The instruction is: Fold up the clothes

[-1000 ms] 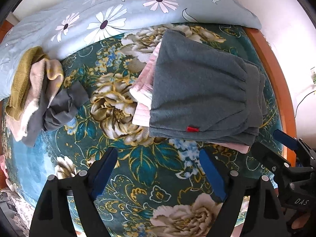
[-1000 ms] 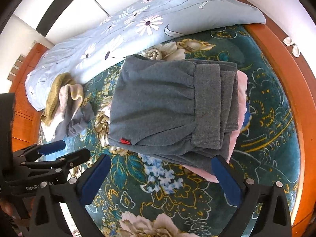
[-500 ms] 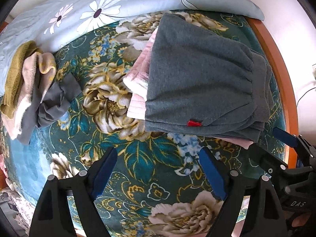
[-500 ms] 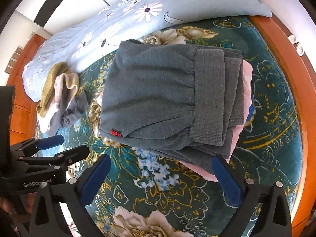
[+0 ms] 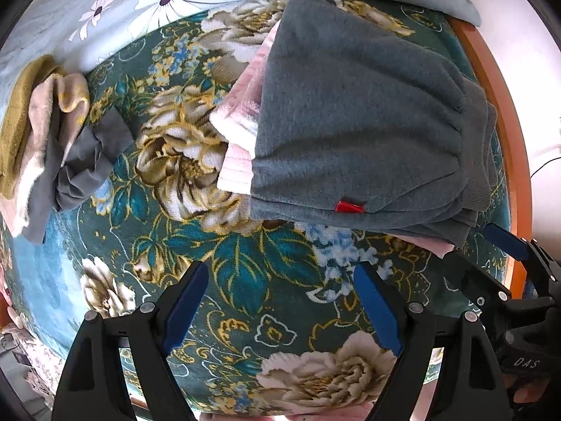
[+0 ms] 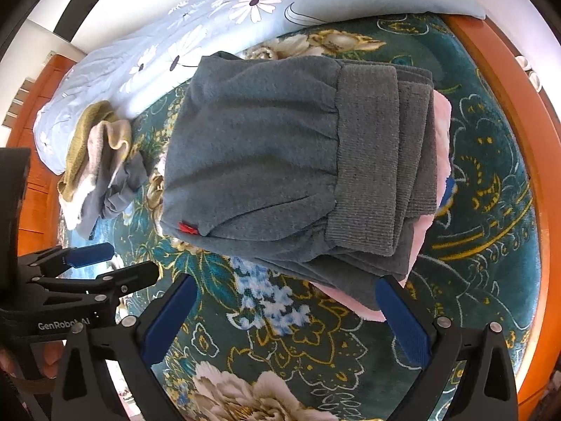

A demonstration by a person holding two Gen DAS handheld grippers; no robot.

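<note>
Folded grey sweatpants (image 5: 354, 122) with a small red tag (image 5: 349, 207) lie on top of a folded pink garment (image 5: 238, 133) on the floral bedspread. They also show in the right wrist view (image 6: 273, 161), pink edge (image 6: 443, 133) at the right. My left gripper (image 5: 284, 310) is open and empty, hovering just in front of the stack. My right gripper (image 6: 291, 319) is open and empty, its right fingertip close to the stack's near corner. Each gripper shows in the other's view, the right one (image 5: 498, 266) and the left one (image 6: 101, 266).
A heap of unfolded clothes, mustard, beige and grey (image 5: 52, 140), lies at the left, also in the right wrist view (image 6: 101, 168). A pale blue daisy-print quilt (image 6: 210, 38) lies along the back. The wooden bed frame (image 6: 519, 140) runs along the right.
Both grippers have moved forward toward the folded stack, which now looks larger and nearer. Both stay open and empty.
</note>
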